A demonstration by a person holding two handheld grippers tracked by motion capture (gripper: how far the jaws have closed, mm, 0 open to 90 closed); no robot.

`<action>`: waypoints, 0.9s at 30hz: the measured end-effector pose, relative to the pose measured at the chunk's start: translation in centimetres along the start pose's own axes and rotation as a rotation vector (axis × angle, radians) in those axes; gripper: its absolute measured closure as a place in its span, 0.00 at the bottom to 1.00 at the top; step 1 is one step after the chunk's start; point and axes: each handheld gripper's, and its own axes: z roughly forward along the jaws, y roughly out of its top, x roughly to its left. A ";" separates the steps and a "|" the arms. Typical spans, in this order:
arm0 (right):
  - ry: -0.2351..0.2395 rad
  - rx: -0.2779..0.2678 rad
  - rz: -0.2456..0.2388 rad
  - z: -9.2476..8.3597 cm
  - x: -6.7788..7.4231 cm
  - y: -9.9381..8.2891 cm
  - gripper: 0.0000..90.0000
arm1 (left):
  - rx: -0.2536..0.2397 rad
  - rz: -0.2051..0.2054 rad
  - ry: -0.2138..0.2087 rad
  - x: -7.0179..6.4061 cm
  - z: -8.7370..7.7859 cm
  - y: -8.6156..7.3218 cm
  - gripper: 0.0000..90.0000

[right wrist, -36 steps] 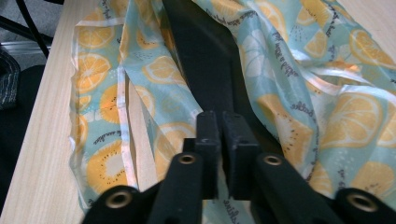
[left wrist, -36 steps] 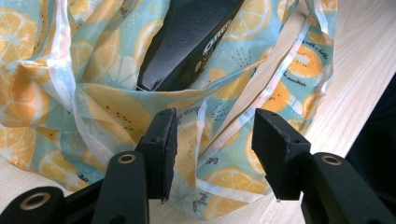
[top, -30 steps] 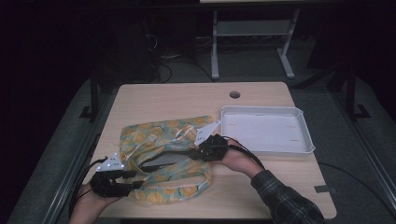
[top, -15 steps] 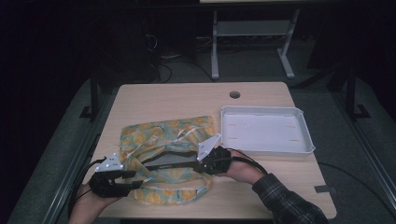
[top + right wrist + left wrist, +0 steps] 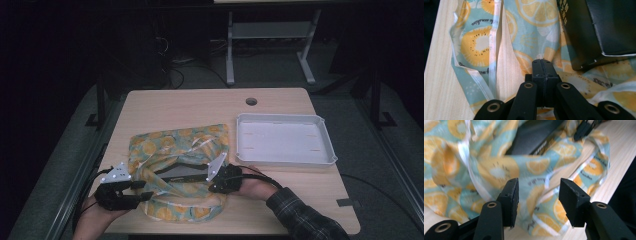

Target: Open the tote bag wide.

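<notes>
**Technician:** Starting at the left, what is the status of the left gripper (image 5: 145,196)?

**Inspector:** Its jaws stand parted, with nothing pressed between them. The fruit-print bag (image 5: 499,167) lies directly ahead of the fingertips and partly between them, spread on the table (image 5: 200,105). The black box (image 5: 536,137) sits beyond the jaws, inside the bag's mouth.

**Technician:** And the right gripper (image 5: 543,65)?

**Inspector:** Its jaws meet flush. Whether a fold of film is pinched between them cannot be told; the bag lies under and around the tips, and the box (image 5: 599,30) is just ahead to one side.

**Technician:** Handling properties?

**Inspector:** The bag is judged thin, limp and slippery film; it is best taken at the white-edged hem (image 5: 492,40), where the material is doubled. The box is judged rigid and light, to be gripped across its narrow faces.

**Technician:** How do the views differ?

**Inspector:** The high view adds the white tray (image 5: 285,140), well apart to the right of the right gripper. The gripper views show print on the box and the hem seams.
</notes>
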 end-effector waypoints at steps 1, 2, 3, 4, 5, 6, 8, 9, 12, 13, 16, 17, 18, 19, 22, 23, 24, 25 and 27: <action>-0.001 0.003 -0.002 0.0 0.0 0.0 0.99 | -0.009 0.005 0.004 0.0 -0.1 0.4 0.56; -0.001 0.007 -0.002 0.1 0.0 0.0 0.99 | -0.016 0.008 0.010 0.0 -0.1 0.8 0.56; -0.003 0.005 -0.007 0.1 0.0 0.0 0.99 | -0.020 0.017 0.014 0.1 -0.2 1.3 0.57; -0.003 0.006 -0.007 0.1 0.0 0.1 0.99 | -0.026 0.020 0.017 0.1 -0.2 1.8 0.58; -0.003 0.007 -0.006 0.2 0.0 0.1 0.99 | -0.032 0.026 0.024 0.3 -0.1 2.4 0.59; -0.004 0.007 -0.008 0.2 0.0 0.1 0.99 | -0.034 0.028 0.028 0.4 0.0 2.8 0.60; -0.004 0.010 -0.005 0.1 0.1 0.1 0.99 | -0.035 0.038 0.034 0.7 0.4 3.7 0.61; -0.004 0.011 -0.007 0.2 0.1 0.1 0.99 | -0.039 0.039 0.032 0.9 0.7 4.1 0.62; -0.007 0.009 -0.015 0.2 0.1 0.1 0.99 | -0.025 0.050 0.031 1.3 1.6 5.1 0.68; -0.007 0.009 -0.015 0.2 0.1 0.1 0.99 | -0.018 0.050 0.032 1.5 2.0 5.2 0.70; -0.008 0.008 -0.021 0.2 0.1 0.1 0.99 | 0.008 0.052 0.038 2.0 3.0 5.5 0.81; -0.008 0.008 -0.021 0.2 0.2 0.1 0.99 | 0.015 0.049 0.042 2.1 3.3 5.5 0.85; -0.009 0.008 -0.022 0.2 0.1 0.1 0.99 | 0.025 0.054 0.035 2.3 3.5 5.5 0.91; -0.008 0.008 -0.022 0.2 0.1 0.1 0.99 | 0.038 0.051 0.035 2.5 3.7 5.4 0.95; -0.011 0.010 -0.024 0.2 0.2 0.1 0.99 | 0.064 0.038 0.040 2.8 4.0 5.0 1.00; -0.009 0.010 -0.023 0.2 0.2 0.1 0.99 | 0.074 0.038 0.042 2.9 3.9 4.8 1.00; -0.010 0.010 -0.024 0.2 0.2 0.1 0.99 | 0.075 0.034 0.045 2.9 3.9 4.6 1.00; -0.009 0.011 -0.023 0.2 0.2 0.1 0.99 | 0.081 0.028 0.044 2.9 3.7 4.3 1.00; -0.009 0.012 -0.022 0.2 0.2 0.1 0.99 | 0.092 0.022 0.046 2.9 3.4 3.8 1.00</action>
